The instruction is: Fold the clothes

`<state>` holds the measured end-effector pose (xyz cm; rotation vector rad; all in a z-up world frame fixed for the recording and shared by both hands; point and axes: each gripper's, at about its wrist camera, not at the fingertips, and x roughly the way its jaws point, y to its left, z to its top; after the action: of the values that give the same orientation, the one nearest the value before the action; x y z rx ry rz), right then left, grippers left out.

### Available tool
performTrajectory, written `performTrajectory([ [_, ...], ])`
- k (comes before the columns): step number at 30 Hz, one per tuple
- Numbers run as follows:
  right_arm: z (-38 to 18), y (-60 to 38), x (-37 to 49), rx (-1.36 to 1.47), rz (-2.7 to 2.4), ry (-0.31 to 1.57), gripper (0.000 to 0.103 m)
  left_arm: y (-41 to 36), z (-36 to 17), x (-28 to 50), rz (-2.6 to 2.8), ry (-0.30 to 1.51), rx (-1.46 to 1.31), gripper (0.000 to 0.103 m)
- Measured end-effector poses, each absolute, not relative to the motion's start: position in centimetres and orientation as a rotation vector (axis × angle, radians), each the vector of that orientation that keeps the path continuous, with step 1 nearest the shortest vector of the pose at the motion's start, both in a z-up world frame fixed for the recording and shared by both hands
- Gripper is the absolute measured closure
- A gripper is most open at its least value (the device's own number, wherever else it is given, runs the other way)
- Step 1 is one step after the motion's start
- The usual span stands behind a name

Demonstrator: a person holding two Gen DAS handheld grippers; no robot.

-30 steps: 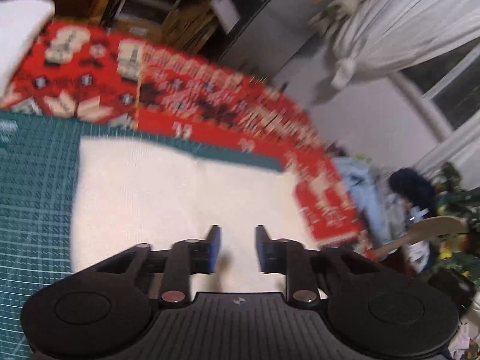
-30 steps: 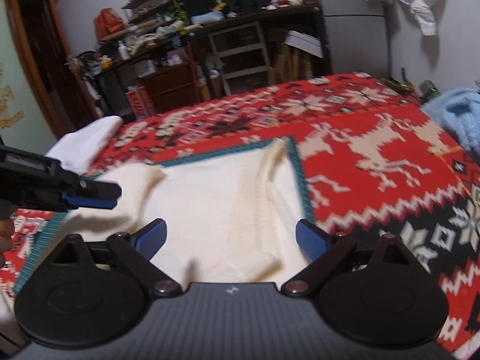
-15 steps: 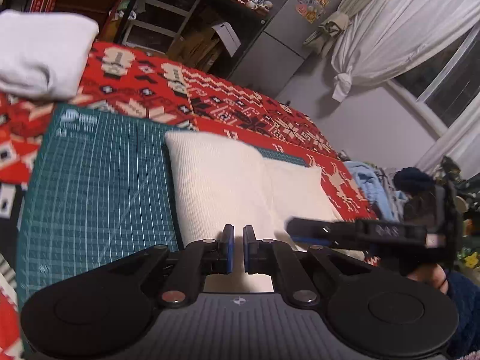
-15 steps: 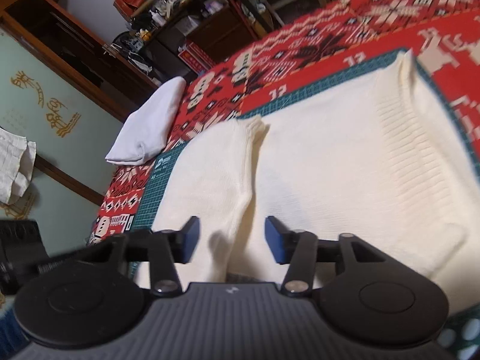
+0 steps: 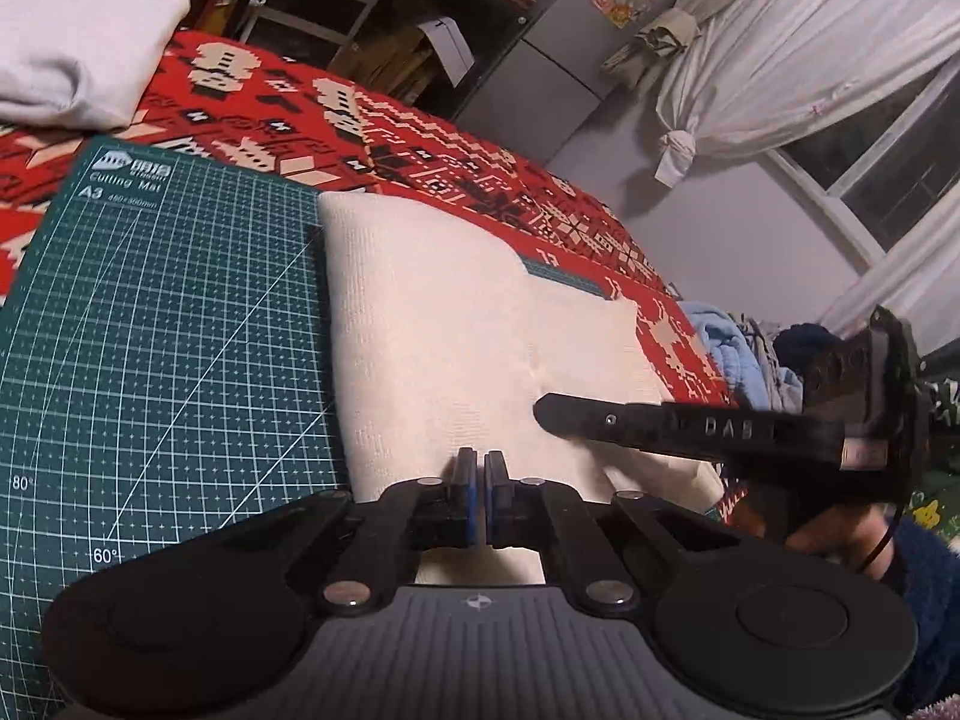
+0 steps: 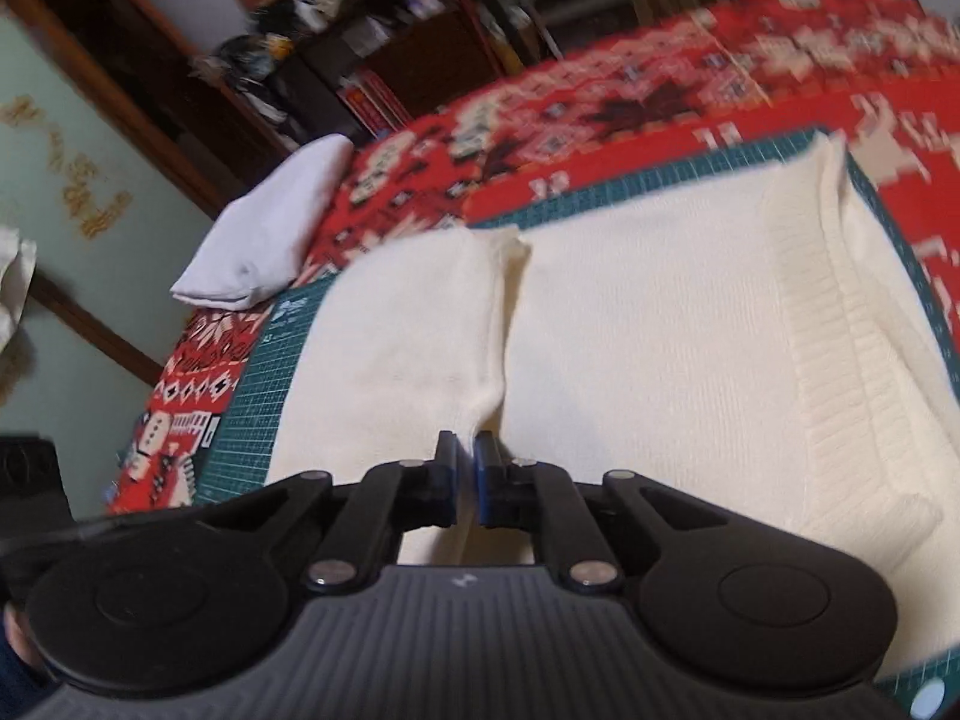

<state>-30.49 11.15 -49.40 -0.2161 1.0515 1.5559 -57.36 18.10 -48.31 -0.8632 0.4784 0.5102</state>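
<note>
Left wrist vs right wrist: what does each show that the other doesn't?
Left wrist only: the right gripper reaching in from the side over the cream sweater, the mat's printed A3 corner, the tied white curtain and a blue cloth past the sweater.

Right wrist only: the sweater's ribbed band, the folded sleeve seam ahead of the fingers, the wall with gold characters.

Both: the sweater on the green cutting mat, the red patterned blanket, the folded white cloth, and their own jaws nearly closed, left gripper included.

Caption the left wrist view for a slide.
Left gripper shut at cream sweater's near edge on green cutting mat.
</note>
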Motion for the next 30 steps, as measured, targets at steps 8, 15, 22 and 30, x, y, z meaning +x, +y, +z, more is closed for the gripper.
performTrajectory([
  [8, -45.8, 9.1, -32.5, -0.348, 1.585, 0.816, 0.091, 16.9, -45.9, -59.8, 0.498, 0.442, -0.874, 0.099],
  [15, -44.3, 6.4, -37.1, -0.529, 1.723, 0.622, 0.090, 16.0, -48.2, -57.6, 0.474, 0.591, -0.891, 0.102],
  [22, -46.6, 5.5, -38.2, -0.624, 1.789, 0.725, 0.094, 15.7, -48.6, -57.9, 0.470, 0.592, -0.916, 0.101],
  [30, -45.3, 4.3, -35.5, -0.554, 1.780, 0.740, 0.093, 15.9, -46.0, -58.3, 0.490, 0.543, -0.875, 0.101],
])
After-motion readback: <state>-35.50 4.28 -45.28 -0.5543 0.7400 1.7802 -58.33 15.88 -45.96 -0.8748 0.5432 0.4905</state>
